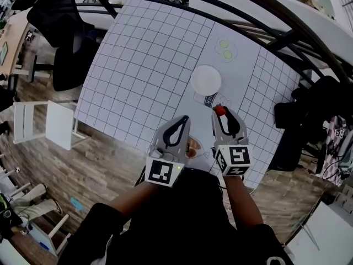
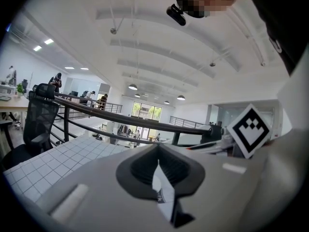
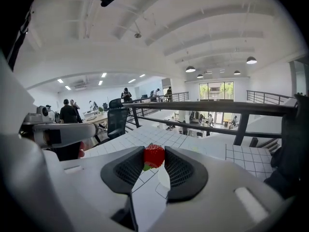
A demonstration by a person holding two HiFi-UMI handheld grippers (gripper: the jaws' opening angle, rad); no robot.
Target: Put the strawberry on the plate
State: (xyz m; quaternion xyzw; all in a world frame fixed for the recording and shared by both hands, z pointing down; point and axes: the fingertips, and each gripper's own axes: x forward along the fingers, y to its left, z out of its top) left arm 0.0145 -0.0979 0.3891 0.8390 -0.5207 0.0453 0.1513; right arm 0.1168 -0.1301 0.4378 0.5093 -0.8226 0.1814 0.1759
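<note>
Strawberry [image 1: 220,110] is up off the table [image 1: 138,65], clamped between the 2 jaws of the right gripper [image 1: 220,112]. In the right gripper view the dark pads press on either side of the red fruit [image 3: 154,156], with a bit of green at its underside.

The plate [image 1: 206,80] lies bare and white, and the strawberry is near it but short of its rim, on the person's side and slightly to the right. So the pick-up looks done. What is left, as I judge it, is the last stretch of the carry over the rim, the lowering and the release.

The left gripper [image 1: 182,119] has its jaws together on nothing. It sits farther from the plate than the right one, on the person's side and to the left, and seems to have no part in this step.

A small cup with brown contents [image 1: 193,147] stands farther back from the plate, between the 2 grippers. A dish with 2 green pieces [image 1: 226,49] lies beyond the plate.
</note>
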